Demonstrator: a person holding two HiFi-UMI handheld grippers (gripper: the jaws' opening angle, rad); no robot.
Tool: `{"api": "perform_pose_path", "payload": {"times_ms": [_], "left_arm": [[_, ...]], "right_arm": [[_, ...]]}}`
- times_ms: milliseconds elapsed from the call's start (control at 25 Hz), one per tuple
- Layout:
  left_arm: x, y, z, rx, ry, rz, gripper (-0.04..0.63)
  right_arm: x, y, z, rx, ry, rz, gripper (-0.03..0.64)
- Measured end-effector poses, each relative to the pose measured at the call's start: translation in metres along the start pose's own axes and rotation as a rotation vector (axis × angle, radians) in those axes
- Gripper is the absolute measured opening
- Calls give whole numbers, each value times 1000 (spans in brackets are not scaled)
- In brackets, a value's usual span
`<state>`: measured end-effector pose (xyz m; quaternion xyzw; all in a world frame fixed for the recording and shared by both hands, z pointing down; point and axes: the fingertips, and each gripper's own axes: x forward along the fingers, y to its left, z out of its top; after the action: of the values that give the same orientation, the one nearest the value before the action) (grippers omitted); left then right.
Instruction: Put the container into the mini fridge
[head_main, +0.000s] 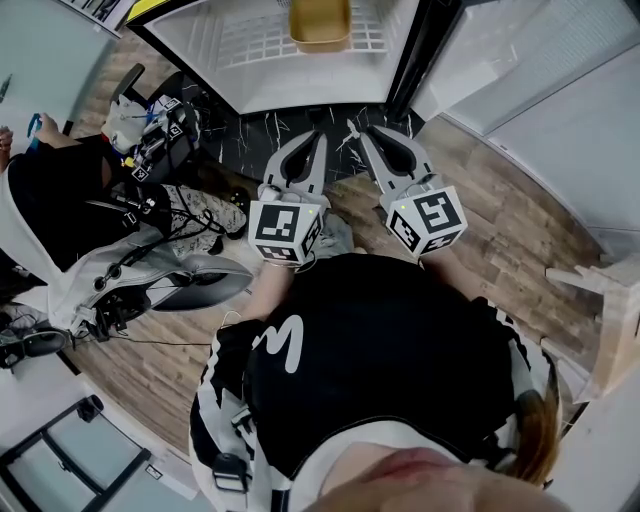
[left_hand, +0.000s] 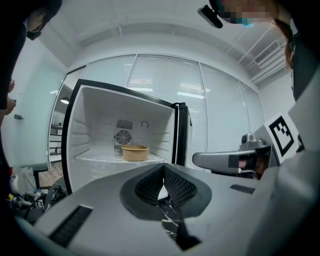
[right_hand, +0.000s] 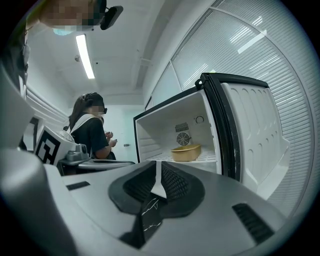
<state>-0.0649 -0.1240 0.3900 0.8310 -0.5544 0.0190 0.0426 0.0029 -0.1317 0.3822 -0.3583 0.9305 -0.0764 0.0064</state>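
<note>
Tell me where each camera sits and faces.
Head view: on the person's head, looking steeply down at torso, left claw, right claw, mini fridge.
Left gripper view: on the left claw, facing into the fridge; right claw at right.
Right gripper view: on the right claw, facing the fridge; left claw at left.
All share the container.

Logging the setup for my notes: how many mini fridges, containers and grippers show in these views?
mini fridge: 1
container: 1
grippers: 2, the left gripper and the right gripper
total: 4
</note>
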Motion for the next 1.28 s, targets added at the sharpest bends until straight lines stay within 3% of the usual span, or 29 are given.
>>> {"api": "perform_pose_path", "payload": {"times_ms": [1280], "left_arm": [[-10, 0, 6, -4, -18, 9, 9]], "right_arm": [[-3, 9, 0, -40, -2, 15, 11]]}}
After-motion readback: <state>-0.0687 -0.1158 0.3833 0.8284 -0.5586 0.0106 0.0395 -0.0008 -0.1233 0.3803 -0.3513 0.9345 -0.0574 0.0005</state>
